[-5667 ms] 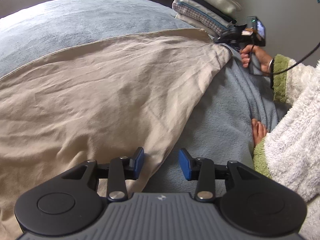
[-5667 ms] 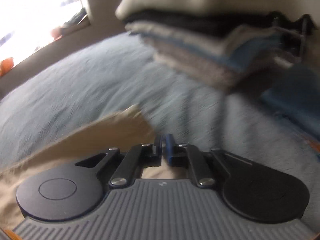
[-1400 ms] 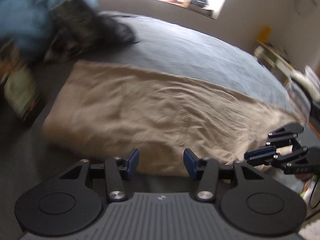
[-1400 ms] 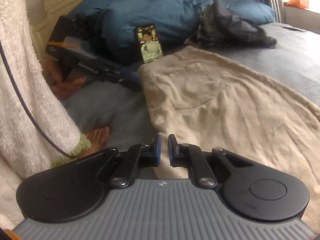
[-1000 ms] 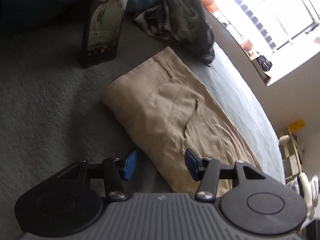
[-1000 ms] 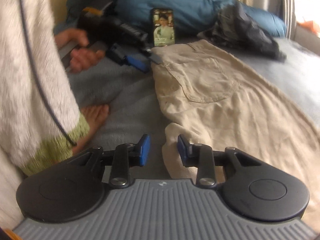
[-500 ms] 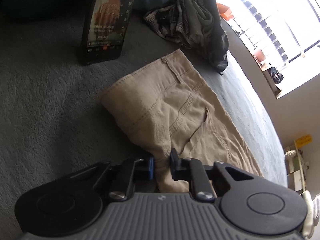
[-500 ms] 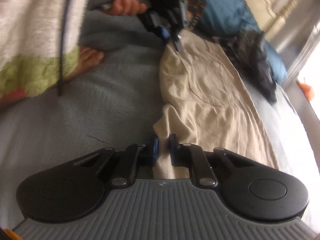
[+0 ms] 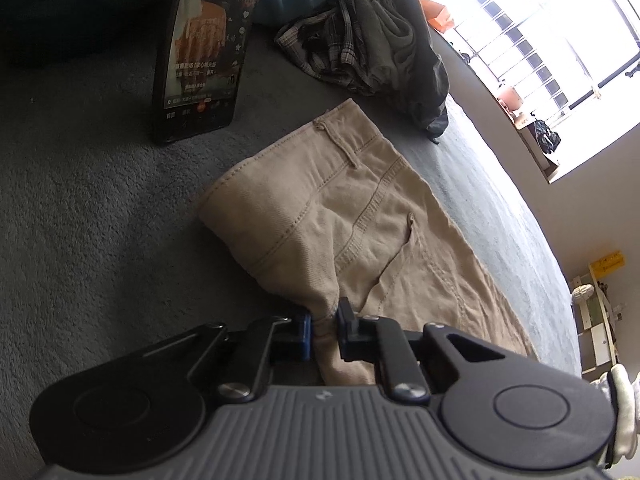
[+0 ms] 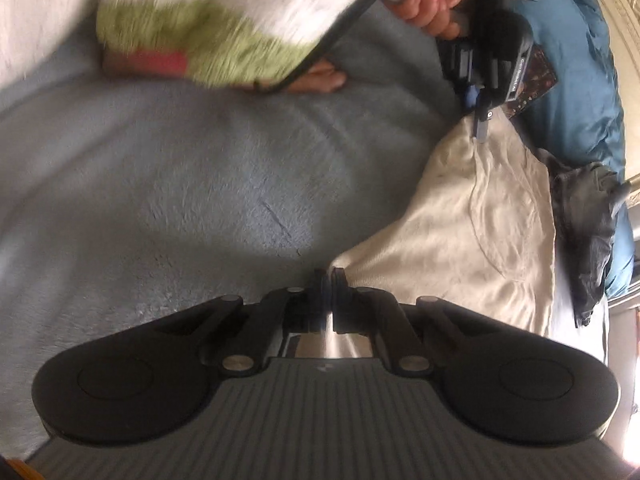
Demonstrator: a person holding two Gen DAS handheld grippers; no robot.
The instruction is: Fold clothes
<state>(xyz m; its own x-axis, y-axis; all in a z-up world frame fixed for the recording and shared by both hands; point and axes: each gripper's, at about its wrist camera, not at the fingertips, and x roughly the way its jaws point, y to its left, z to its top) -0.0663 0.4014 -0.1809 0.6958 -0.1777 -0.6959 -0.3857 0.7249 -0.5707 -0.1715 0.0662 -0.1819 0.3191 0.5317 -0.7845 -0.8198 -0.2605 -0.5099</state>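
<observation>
1. The trousers (image 9: pixel 360 216) are plain khaki-beige with matching stitched seams; they look paler, nearly cream (image 10: pixel 492 236), in the right wrist view.
2. The blanket (image 9: pixel 92 240) beneath them is solid grey-blue and fleecy.
3. The left gripper (image 9: pixel 323 330) is black with blue pads (image 9: pixel 306 332) and a ribbed grey body.
4. The right gripper (image 10: pixel 329 280) is coloured the same.
5. The pile of clothes (image 9: pixel 372 44) mixes dark grey cloth with a grey-and-white plaid.
6. The duvet (image 10: pixel 576 60) is teal blue.
7. The phone (image 9: pixel 204 48) is black, its screen showing orange.
8. The robe sleeve (image 10: pixel 224 4) is fluffy white with a green cuff (image 10: pixel 208 44).
</observation>
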